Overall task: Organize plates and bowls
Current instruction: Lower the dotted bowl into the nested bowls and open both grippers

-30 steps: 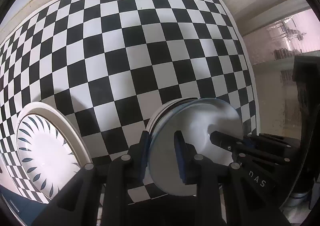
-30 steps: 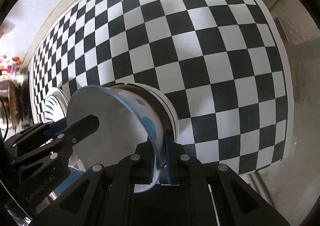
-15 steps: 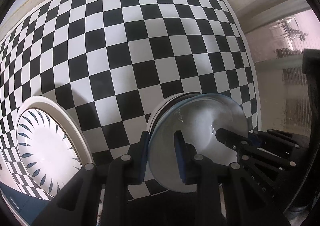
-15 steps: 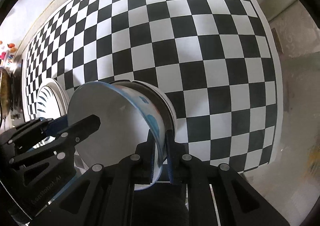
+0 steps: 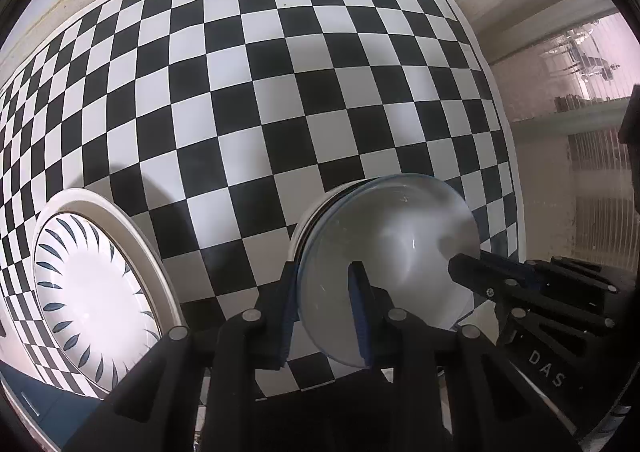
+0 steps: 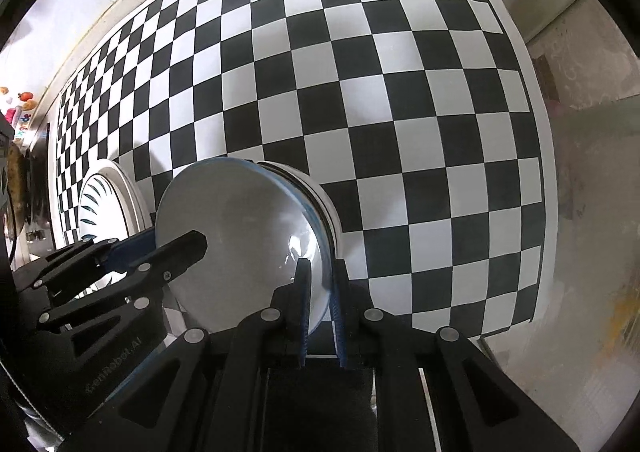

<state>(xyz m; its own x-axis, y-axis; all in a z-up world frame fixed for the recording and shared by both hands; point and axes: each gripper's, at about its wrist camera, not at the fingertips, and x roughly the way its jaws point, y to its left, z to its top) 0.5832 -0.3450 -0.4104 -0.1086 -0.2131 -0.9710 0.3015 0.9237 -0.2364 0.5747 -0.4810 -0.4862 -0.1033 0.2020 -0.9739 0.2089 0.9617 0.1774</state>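
Left claw (image 5: pixel 326 306) & right claw (image 6: pixel 320 302) both clamped on pale bowl (image 5: pixel 384 252) rim, opp. sides, above checkered mat (image 5: pixel 280 91)

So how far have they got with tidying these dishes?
Midway, it seems. In hand: both grippers, left and right, have their jaws clamped on the rim of a pale blue bowl, nested into a white bowl. Still left: the leaf-patterned plate lies apart.

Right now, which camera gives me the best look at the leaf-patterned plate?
The left wrist view. There the leaf-patterned plate fills the lower left, its rim and dark leaf ring mostly clear. In the right wrist view only a narrow slice of it shows, behind the left tool and the bowl.
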